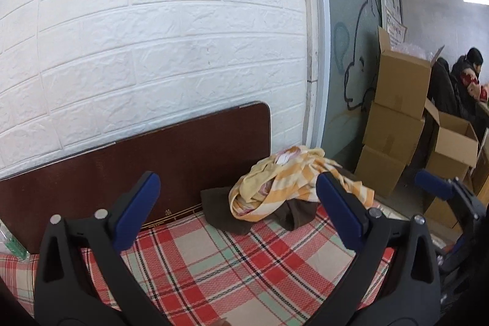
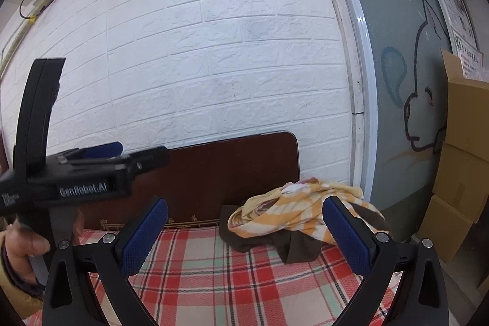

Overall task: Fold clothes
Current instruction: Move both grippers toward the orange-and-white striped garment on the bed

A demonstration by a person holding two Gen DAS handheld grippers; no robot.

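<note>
A crumpled heap of clothes [image 1: 284,188] lies on the bed's red, green and cream plaid sheet [image 1: 232,268], close to the dark brown headboard [image 1: 171,161] — toward that board's right end. On top is a yellow and white striped garment [image 2: 293,216]; beneath it a dark brown garment [image 2: 293,249] spreads out onto the sheet on both sides. The left gripper [image 1: 238,210] hovers above the sheet on the near side of the headboard, its blue-padded fingers [image 1: 139,210] spread wide apart and holding nothing. The right gripper [image 2: 244,234] is also short of the heap, fingers [image 2: 348,237] likewise splayed and empty. To the right of the headboard, past the white brick wall [image 2: 214,66], stand stacked cardboard boxes [image 1: 394,118].
</note>
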